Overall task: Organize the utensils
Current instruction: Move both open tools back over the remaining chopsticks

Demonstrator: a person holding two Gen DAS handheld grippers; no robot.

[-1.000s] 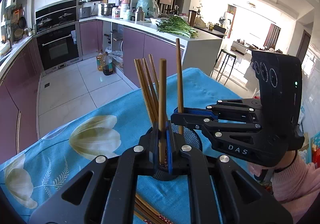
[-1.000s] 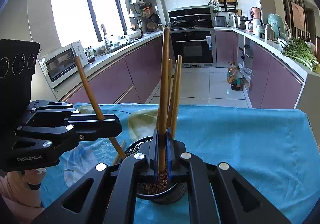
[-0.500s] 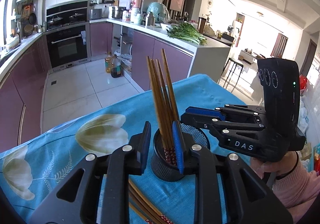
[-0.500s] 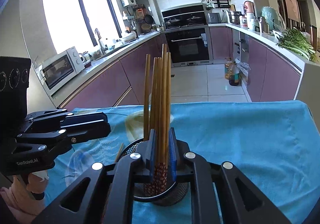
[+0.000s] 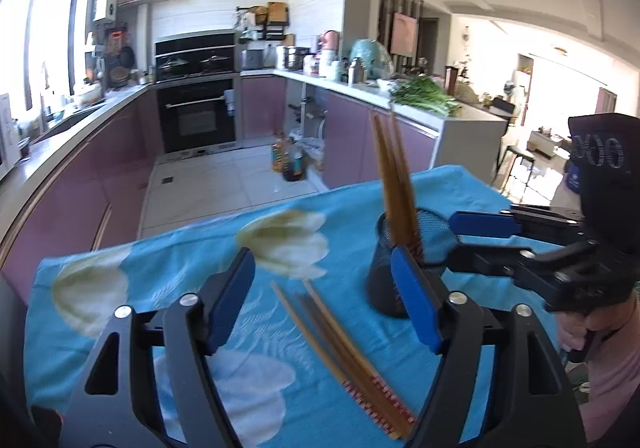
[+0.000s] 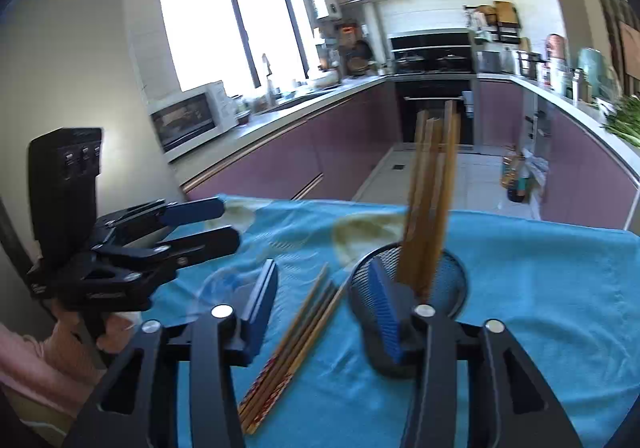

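A black mesh holder (image 5: pixel 384 268) stands on the blue flowered cloth (image 5: pixel 160 268), with several brown chopsticks (image 5: pixel 394 184) upright in it. More chopsticks (image 5: pixel 344 348) lie loose on the cloth to its left. My left gripper (image 5: pixel 326 300) hangs above the loose ones, its jaws opening and nothing pressed between the pads. My right gripper (image 6: pixel 324 308) is also opening and empty, its right finger in front of the holder (image 6: pixel 452 280). The loose chopsticks (image 6: pixel 296 340) lie below it. Each view shows the other gripper: the right gripper (image 5: pixel 460 238) and the left gripper (image 6: pixel 226 224).
A hand in a pink sleeve (image 5: pixel 612 360) holds the right gripper, and another hand (image 6: pixel 60 340) holds the left one. The table's far edge drops to a tiled kitchen floor (image 5: pixel 208 184). Purple cabinets, an oven (image 5: pixel 196 116) and a microwave (image 6: pixel 188 120) stand beyond.
Both grippers let go of the chopsticks they held over the holder, and these now stand in it. Both jaws widened and swung left, so the holder now sits to the right.
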